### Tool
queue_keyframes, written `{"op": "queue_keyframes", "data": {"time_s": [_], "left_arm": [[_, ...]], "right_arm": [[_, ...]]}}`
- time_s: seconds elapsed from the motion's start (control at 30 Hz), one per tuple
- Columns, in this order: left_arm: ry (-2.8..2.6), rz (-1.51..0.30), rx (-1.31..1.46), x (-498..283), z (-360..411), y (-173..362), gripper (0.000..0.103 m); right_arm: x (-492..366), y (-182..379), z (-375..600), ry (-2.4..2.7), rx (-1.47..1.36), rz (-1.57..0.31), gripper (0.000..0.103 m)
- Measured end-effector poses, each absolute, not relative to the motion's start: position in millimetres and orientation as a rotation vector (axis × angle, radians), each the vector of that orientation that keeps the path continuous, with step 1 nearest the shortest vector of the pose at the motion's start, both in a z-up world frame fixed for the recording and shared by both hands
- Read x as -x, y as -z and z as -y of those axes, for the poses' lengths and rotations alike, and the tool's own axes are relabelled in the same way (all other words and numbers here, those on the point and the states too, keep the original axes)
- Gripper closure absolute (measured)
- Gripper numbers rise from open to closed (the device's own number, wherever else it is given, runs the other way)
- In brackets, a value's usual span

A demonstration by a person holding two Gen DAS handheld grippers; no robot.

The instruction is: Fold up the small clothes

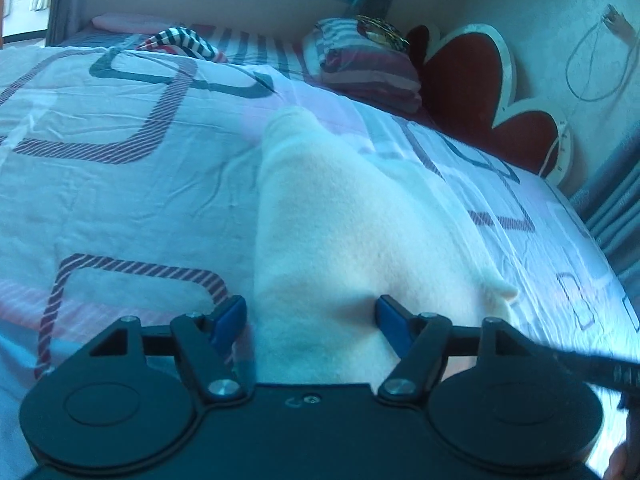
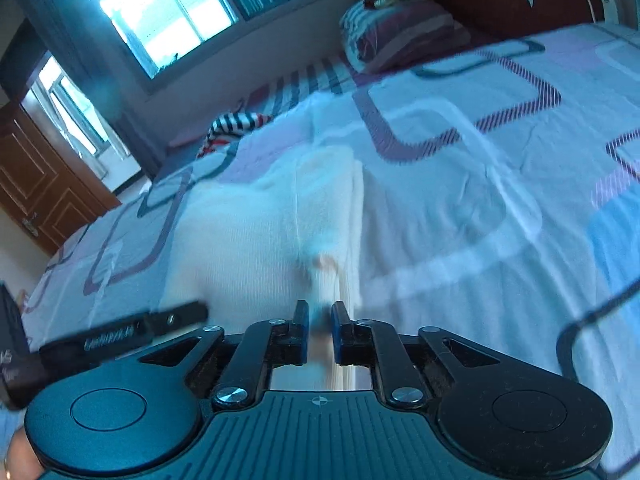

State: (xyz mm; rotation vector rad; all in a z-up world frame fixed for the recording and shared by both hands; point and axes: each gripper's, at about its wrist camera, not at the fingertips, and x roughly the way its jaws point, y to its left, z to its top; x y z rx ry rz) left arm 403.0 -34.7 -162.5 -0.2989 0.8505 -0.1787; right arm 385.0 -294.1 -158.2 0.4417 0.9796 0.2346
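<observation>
A small cream-white garment [image 1: 352, 216] lies on the patterned bedspread [image 1: 120, 184], stretched away from the camera. My left gripper [image 1: 312, 320] is open, its blue fingertips [image 1: 230, 318] spread on either side of the garment's near end. In the right wrist view the same garment [image 2: 260, 232] lies folded along a ribbed edge. My right gripper [image 2: 320, 324] is nearly closed, pinching the garment's near ribbed edge between its jaws. The left gripper's black body [image 2: 120, 336] shows at the lower left of that view.
A striped folded pile [image 1: 360, 64] and a dark red scalloped headboard [image 1: 480, 92] are at the head of the bed. A black-and-white striped cloth [image 1: 180, 42] lies at the far side. A window [image 2: 160, 4] and wooden door [image 2: 40, 184] stand beyond the bed.
</observation>
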Motion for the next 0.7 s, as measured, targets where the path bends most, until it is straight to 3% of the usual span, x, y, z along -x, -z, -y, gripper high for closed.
{"op": "queue_keyframes", "data": {"time_s": [0.07, 0.33, 0.4, 0.43, 0.47, 0.7], "left_arm": [[0.18, -0.85, 0.298, -400.9, 34.7, 162.2, 0.033], [0.186, -0.859, 0.282, -387.8, 35.1, 165.3, 0.033], [0.189, -0.861, 0.278, -386.4, 36.0, 164.9, 0.033], [0.189, -0.862, 0.281, -386.0, 35.8, 164.4, 0.033], [0.191, -0.864, 0.282, -386.0, 35.5, 164.2, 0.033], [0.211, -0.863, 0.26, -379.6, 38.8, 162.5, 0.033]], "right_arm": [[-372.2, 159.1, 293.4, -0.23, -0.441, -1.001, 0.073], [-344.0, 162.3, 274.8, -0.239, -0.397, -1.05, 0.073], [-343.2, 161.6, 270.3, -0.229, -0.376, -1.048, 0.082], [-343.4, 162.4, 268.1, -0.226, -0.36, -1.057, 0.093], [-342.4, 162.4, 266.3, -0.215, -0.329, -1.058, 0.097], [-337.3, 175.5, 278.7, -0.139, -0.211, -1.102, 0.103]]}}
